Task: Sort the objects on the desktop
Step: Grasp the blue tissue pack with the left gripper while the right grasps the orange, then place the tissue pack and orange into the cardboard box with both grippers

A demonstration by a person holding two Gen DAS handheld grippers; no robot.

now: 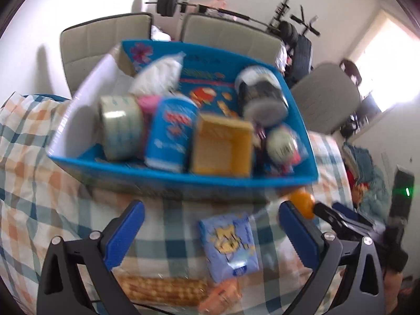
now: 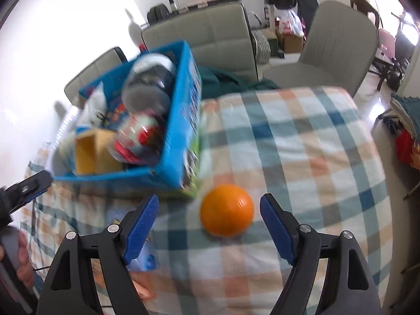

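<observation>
My right gripper spread wide, empty, round smooth orange ball between its fingers: looks light, slippery, likely to roll—pinch across its widest middle.

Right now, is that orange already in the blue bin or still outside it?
Outside. The orange sits on the checked tablecloth beside the blue bin, between the open right tongs, untouched by either finger.

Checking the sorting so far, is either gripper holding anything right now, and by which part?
Nothing is held. The left gripper is open above the blue packet; the right gripper is open around the orange, not touching it.
</observation>
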